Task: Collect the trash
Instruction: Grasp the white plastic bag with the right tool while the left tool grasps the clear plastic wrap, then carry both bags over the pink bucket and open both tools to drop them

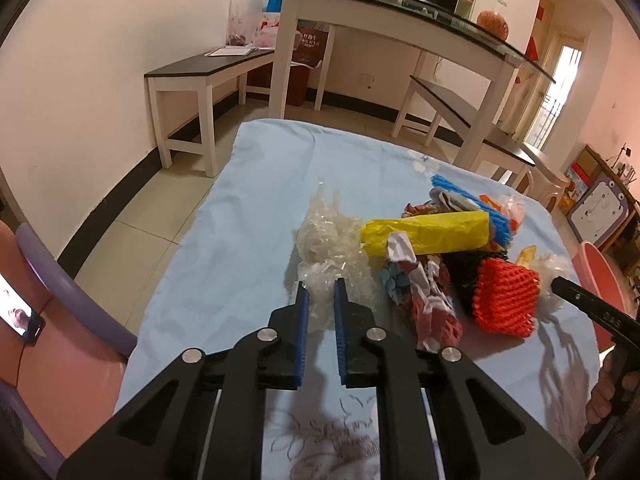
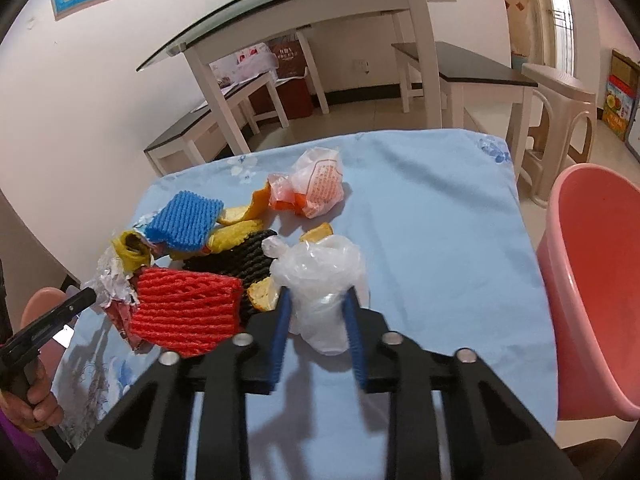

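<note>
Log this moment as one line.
left tool: shut on clear wrap | right tool: shut on white bag | pink bin: at table edge

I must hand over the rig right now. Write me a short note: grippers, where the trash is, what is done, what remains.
Left gripper: shut on the crumpled clear plastic wrap.
Right gripper: shut on the white translucent plastic bag.
Both pieces rest on the light blue cloth. The pink plastic tub stands at its right edge.
Done: two grasps.
Left: red foam net, blue foam net, yellow bag, orange peels.

Bare cloth point(image 2: 440, 220) lies open between trash pile point(image 2: 224, 264) and pink bin point(image 2: 592, 280).
</note>
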### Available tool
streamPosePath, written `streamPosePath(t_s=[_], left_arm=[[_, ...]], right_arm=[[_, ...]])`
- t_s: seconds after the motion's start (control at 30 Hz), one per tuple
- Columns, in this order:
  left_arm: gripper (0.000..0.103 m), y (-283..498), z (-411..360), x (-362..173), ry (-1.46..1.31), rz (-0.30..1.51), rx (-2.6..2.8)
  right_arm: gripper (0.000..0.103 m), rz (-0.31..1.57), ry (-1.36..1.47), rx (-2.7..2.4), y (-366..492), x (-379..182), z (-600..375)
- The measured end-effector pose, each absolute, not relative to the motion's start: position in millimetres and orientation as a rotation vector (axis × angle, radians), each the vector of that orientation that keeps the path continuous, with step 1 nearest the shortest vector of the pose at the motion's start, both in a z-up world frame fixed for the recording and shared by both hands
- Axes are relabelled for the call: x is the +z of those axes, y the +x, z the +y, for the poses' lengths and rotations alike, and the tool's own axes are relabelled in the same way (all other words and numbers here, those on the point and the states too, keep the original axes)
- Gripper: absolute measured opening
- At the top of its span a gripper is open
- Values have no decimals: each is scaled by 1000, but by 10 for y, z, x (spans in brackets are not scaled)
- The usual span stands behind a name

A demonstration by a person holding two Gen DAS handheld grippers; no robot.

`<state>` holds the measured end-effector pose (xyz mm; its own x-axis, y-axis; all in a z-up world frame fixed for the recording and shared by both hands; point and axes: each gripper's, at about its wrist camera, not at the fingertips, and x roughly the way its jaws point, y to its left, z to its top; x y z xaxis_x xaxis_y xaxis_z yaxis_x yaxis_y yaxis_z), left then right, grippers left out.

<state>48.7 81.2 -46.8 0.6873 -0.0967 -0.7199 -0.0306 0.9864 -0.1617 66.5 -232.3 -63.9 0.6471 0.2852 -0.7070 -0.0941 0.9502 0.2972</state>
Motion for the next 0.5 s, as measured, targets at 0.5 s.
streamPosePath(t_s=[0.5], left_arm=[[11, -15, 697, 114, -182, 680, -83]], right_arm=[[14, 711, 282, 201, 129, -219, -2571]])
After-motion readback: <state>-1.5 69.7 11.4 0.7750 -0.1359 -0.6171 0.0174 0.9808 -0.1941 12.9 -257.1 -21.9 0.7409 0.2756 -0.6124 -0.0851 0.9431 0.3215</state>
